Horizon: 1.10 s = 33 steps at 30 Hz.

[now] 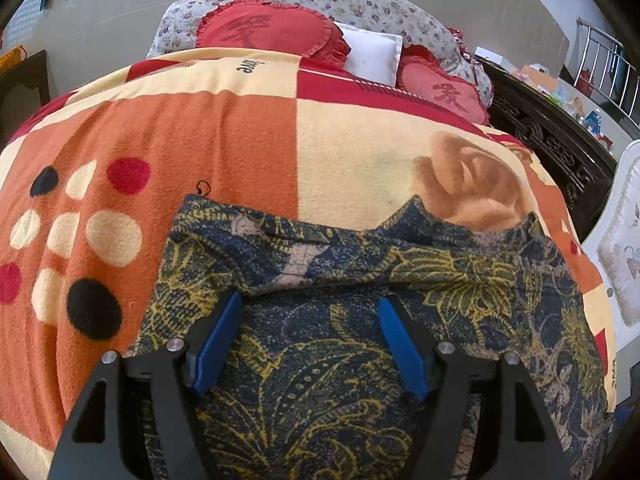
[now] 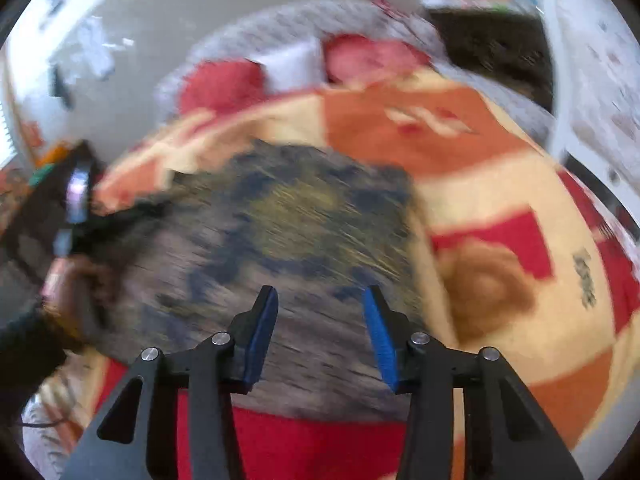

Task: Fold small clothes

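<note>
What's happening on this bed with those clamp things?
A person is folding a dark patterned garment laid on a blanket, using a handheld gripper in each hand. The left gripper hovers open over the cloth near a fold. The right gripper also has its jaws apart above the garment, holding nothing; that view is blurred.

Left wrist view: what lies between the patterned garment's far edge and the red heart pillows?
Only blanket: its orange, cream and red squares run from the garment to the pillows. Nothing else lies on that stretch; the left wrist view shows it.
</note>
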Motion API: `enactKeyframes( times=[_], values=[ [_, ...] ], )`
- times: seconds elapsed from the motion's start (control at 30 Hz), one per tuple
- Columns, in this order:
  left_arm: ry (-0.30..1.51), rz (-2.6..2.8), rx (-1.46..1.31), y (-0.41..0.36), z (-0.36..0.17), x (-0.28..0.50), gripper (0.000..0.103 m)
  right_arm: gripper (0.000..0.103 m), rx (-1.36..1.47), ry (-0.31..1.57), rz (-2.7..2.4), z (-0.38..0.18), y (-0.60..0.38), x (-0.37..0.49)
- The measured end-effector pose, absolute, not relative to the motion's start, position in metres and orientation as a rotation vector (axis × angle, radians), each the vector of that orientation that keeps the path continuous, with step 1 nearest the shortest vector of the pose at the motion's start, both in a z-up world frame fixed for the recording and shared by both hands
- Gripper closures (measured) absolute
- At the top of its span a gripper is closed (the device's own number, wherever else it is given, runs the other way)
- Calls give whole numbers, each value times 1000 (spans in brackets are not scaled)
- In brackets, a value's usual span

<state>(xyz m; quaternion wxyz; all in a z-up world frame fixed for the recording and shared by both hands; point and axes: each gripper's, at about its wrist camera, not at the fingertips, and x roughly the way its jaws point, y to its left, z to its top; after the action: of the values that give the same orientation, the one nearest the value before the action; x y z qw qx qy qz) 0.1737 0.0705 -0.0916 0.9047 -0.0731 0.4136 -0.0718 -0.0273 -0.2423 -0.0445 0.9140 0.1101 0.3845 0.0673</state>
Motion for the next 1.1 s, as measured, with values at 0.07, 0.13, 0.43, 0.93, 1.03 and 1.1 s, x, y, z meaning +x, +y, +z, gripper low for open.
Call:
enactKeyframes(
  times=[0.07, 0.13, 0.43, 0.93, 1.03, 1.1],
  values=[
    [852, -156, -161, 72, -92, 173, 27, 50, 225, 862, 128, -65, -232, -17],
    [852, -157, -162, 72, -92, 173, 26, 49, 247, 919, 92, -93, -232, -15],
    [860, -166, -150, 70, -92, 174, 22, 49, 155, 968, 54, -50, -209, 14],
    [876, -154, -98, 62, -94, 177, 18, 42, 72, 864, 36, -90, -185, 79],
    [876, -152, -91, 61, -94, 177, 17, 41, 67, 862, 31, -91, -184, 80],
    [875, -152, -91, 61, -93, 176, 17, 41, 72, 860, 34, -90, -184, 78]
  ],
)
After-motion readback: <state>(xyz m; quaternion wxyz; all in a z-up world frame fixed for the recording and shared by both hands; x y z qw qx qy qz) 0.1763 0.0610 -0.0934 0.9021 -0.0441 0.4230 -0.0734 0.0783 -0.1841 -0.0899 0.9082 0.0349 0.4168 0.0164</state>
